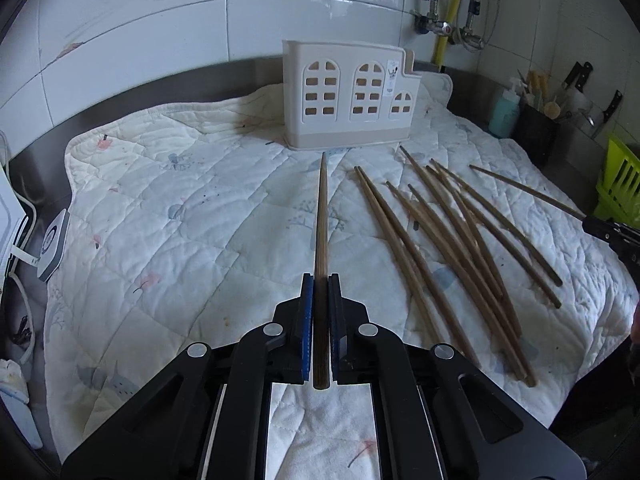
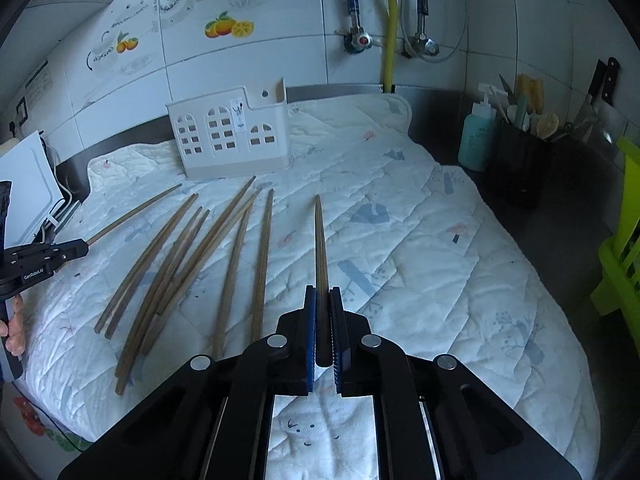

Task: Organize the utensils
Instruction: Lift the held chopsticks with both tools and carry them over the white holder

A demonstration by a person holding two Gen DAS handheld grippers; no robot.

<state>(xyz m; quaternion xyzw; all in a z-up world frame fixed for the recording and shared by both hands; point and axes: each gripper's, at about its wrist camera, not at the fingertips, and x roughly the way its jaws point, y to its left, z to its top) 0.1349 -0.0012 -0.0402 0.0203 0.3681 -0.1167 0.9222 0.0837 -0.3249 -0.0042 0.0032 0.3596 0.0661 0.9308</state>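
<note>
My left gripper (image 1: 321,280) is shut on a brown wooden chopstick (image 1: 321,220) that points forward at the cream utensil holder (image 1: 344,96), held above the quilt. My right gripper (image 2: 323,292) is shut on another chopstick (image 2: 320,240), also pointing forward above the quilt. Several loose chopsticks (image 1: 452,248) lie fanned on the quilt between the two grippers; they also show in the right wrist view (image 2: 188,264). The holder (image 2: 232,136) stands upright at the back of the quilt. The left gripper with its chopstick shows at the left edge of the right wrist view (image 2: 86,246).
A white quilted cloth (image 1: 200,208) covers the steel counter. A teal soap bottle (image 2: 476,136), a black utensil pot (image 2: 520,160) and knives stand at the back right. A green rack (image 2: 624,248) is at the right edge. A white device with cables (image 2: 28,184) sits at the left.
</note>
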